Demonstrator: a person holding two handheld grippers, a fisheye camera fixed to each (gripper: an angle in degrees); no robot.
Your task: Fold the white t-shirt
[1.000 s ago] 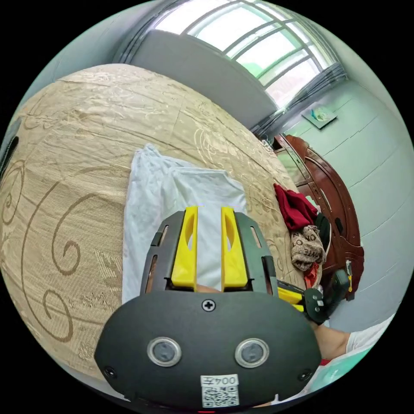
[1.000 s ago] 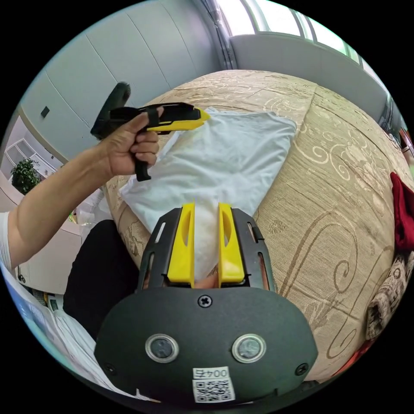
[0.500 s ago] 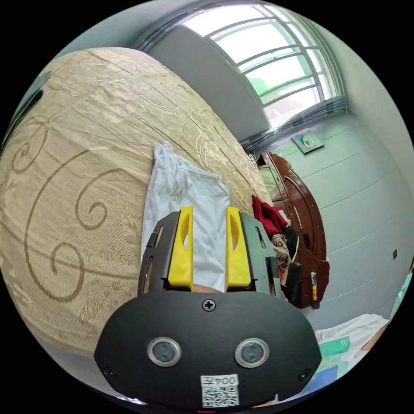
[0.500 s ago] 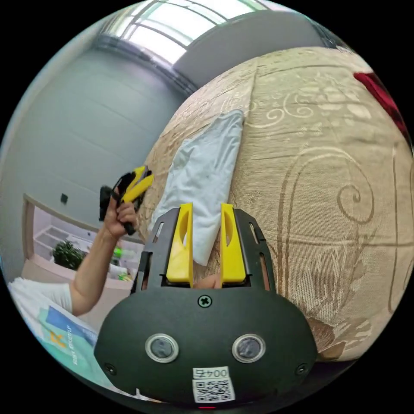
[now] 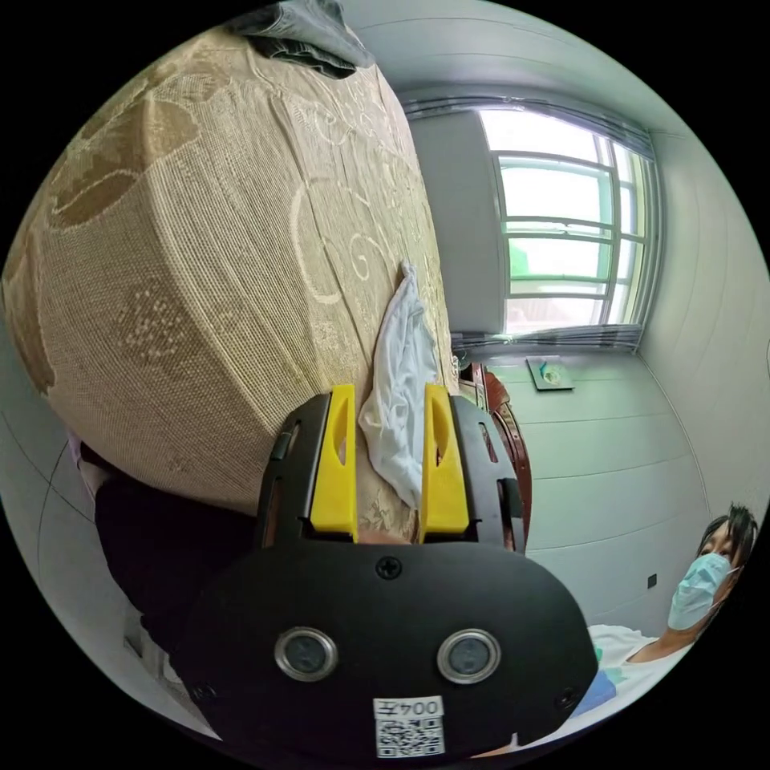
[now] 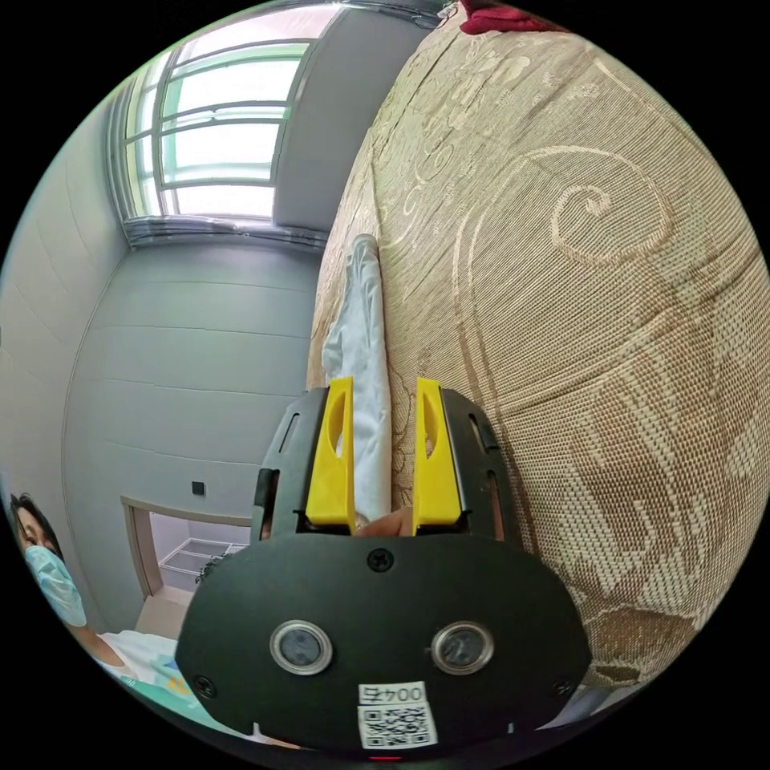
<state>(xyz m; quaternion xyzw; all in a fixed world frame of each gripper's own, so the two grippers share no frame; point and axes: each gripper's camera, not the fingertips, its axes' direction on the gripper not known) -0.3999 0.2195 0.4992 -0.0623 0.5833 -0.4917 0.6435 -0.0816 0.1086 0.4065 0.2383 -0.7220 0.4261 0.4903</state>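
Note:
The white t-shirt (image 5: 399, 385) lies folded into a narrow shape on the beige patterned bed (image 5: 200, 281), near its edge. My left gripper (image 5: 389, 391) is open, low at the bed's edge, and the shirt's near corner shows between its yellow jaws without either pressing on it. In the right gripper view the white t-shirt (image 6: 362, 337) appears edge-on as a thin strip along the bed (image 6: 577, 281). My right gripper (image 6: 383, 383) is open too, its jaws standing either side of the shirt's near end.
A dark garment (image 5: 309, 32) lies at the bed's far end, and a red cloth (image 6: 501, 16) at another. A person in a face mask (image 5: 706, 573) stands beside the bed. A window (image 5: 561, 241) and dark wooden furniture (image 5: 505, 433) are beyond.
Both cameras have dropped to bed level and rolled, so the shirt now looks edge-on. The other hand and gripper have left the right gripper view. The shirt lies as before.

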